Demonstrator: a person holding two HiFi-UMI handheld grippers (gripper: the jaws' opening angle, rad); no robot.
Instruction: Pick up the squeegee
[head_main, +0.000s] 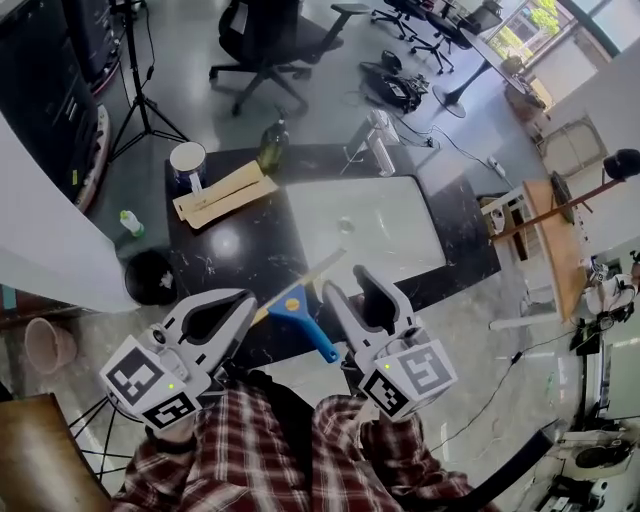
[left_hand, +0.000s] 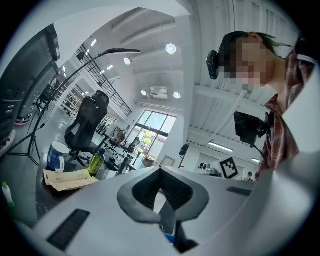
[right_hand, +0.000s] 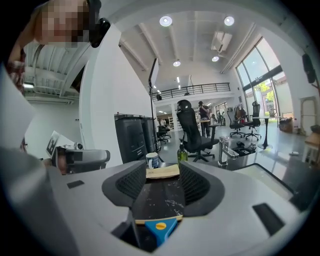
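Note:
The squeegee (head_main: 300, 312) has a blue handle and a pale blade and lies at the front edge of the black marble counter (head_main: 235, 250). My right gripper (head_main: 345, 285) is open just right of it, its jaws standing wide on either side of the blue handle (right_hand: 159, 227) without touching it. My left gripper (head_main: 250, 303) comes in from the left, tip at the blade's left end. In the left gripper view its jaws stand close together on a thin dark strip with a bit of the blue squeegee (left_hand: 170, 235) below.
A white sink (head_main: 400, 235) with a faucet (head_main: 380, 140) fills the counter's right half. A mug (head_main: 187, 160), a green bottle (head_main: 272, 145) and pale boards (head_main: 220, 195) sit at the back left. A black bin (head_main: 152, 277) stands on the floor at left.

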